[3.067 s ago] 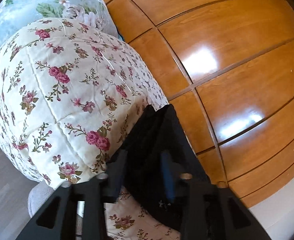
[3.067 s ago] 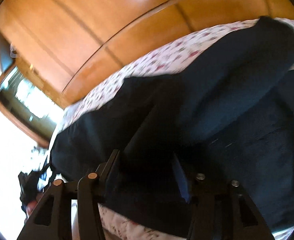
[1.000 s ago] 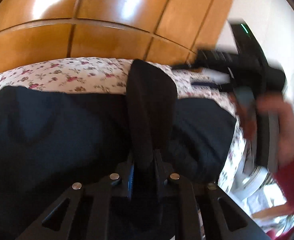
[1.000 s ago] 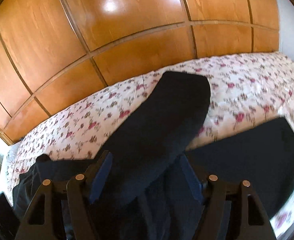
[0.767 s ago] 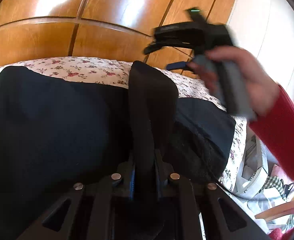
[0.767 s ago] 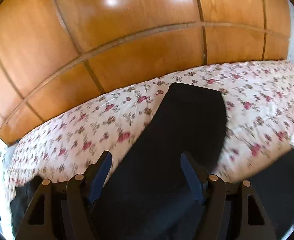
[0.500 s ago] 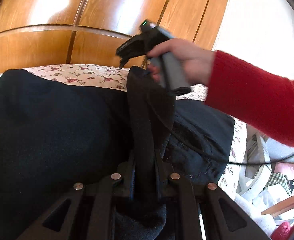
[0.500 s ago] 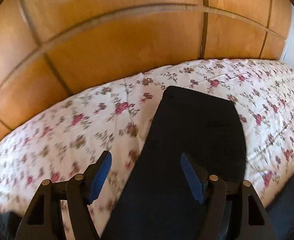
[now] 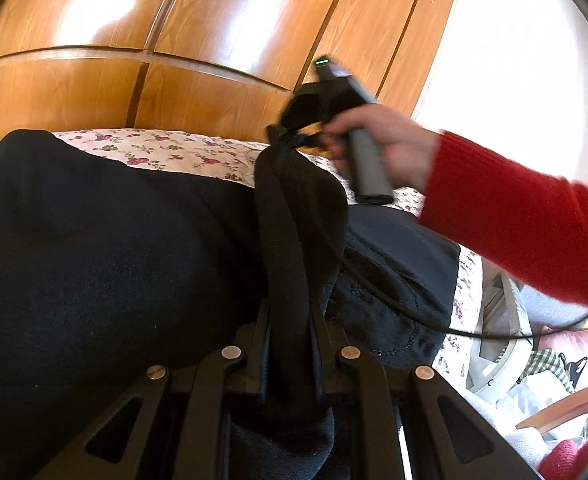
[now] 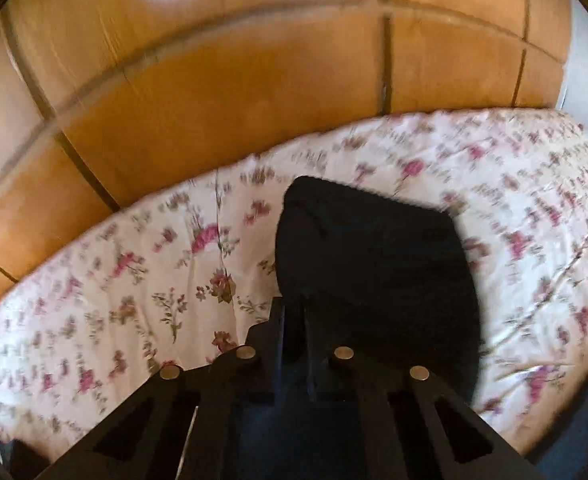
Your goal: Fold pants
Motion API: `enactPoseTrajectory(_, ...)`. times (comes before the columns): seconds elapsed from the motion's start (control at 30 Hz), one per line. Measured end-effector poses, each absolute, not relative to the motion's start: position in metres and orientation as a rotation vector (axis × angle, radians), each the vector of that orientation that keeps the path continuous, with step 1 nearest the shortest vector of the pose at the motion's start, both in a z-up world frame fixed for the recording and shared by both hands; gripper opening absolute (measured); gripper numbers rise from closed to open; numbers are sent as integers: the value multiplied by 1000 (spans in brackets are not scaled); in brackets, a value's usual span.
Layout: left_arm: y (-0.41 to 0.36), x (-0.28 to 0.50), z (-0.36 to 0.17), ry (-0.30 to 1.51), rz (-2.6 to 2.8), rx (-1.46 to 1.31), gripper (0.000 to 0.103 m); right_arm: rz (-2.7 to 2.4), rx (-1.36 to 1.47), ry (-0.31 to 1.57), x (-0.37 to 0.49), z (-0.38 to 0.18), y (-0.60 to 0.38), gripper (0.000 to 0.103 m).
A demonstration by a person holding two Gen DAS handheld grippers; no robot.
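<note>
A floral-quilted bed beneath wood-panelled doors carries black pants, spread toward its far edge. The left tongs pinch a raised fold of leg; the right tongs, pressed together, appear through blur to nip the hem near the far edge. A slipping pinch could collapse the fold. No legible writing shows.

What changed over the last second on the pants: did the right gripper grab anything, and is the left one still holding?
The right gripper swung in over the floral bedspread to the far end of the raised pant leg and went from wide open to shut on its edge. The left gripper stayed clamped on the same black fabric strip, barely moving. The rest of the pants still lie spread on the bed.
</note>
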State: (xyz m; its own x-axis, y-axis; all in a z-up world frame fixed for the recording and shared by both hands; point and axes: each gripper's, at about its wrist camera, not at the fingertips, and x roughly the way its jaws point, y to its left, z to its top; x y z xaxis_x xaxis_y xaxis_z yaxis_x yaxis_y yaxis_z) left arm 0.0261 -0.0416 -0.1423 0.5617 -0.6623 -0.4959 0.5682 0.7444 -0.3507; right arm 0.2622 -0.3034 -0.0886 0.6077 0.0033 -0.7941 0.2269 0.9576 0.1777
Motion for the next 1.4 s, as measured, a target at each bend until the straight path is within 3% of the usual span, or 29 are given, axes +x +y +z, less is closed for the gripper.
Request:
enactPoseTrajectory(0.4,-53,18,-138,640,-688,-79,19,-135,482,630,89,-30,-410,9)
enactPoseTrajectory(0.6,-63,8,-130,640,-663,-4,17,-220,650,633,19,-66,-453,9)
enactPoseTrajectory(0.87,-72,-1,-127,643,-622,39,17,-182,838,667,-2,-114,-475,13)
enactPoseTrajectory(0.93,-73,0,-126,647,-620,53,17,-181,933,611,-2,-116,-487,38)
enactPoseTrajectory(0.97,-74,-1,-125,647,-621,63,17,-192,969,576,-3,-117,-491,65)
enactPoseTrajectory(1.0,-77,0,-125,646,-619,78,17,-194,1001,541,-2,-119,-495,70)
enactPoseTrajectory(1.03,-80,1,-124,649,-615,96,17,-197,1032,529,1,-121,-499,70)
enactPoseTrajectory(1.07,-82,2,-124,656,-610,112,17,-193,1051,539,6,-123,-503,63)
enactPoseTrajectory(1.1,-84,3,-123,660,-603,121,17,-184,1054,554,13,-123,-505,44)
enactPoseTrajectory(1.13,-85,4,-120,663,-595,128,17,-192,1032,578,20,-120,-507,32)
enactPoseTrajectory(1.17,-85,4,-116,655,-594,124,14,-209,999,593,24,-115,-507,9)
enactPoseTrajectory(1.4,-89,-14,-89,572,-667,137,13,-246,844,512,-6,-79,-522,7)
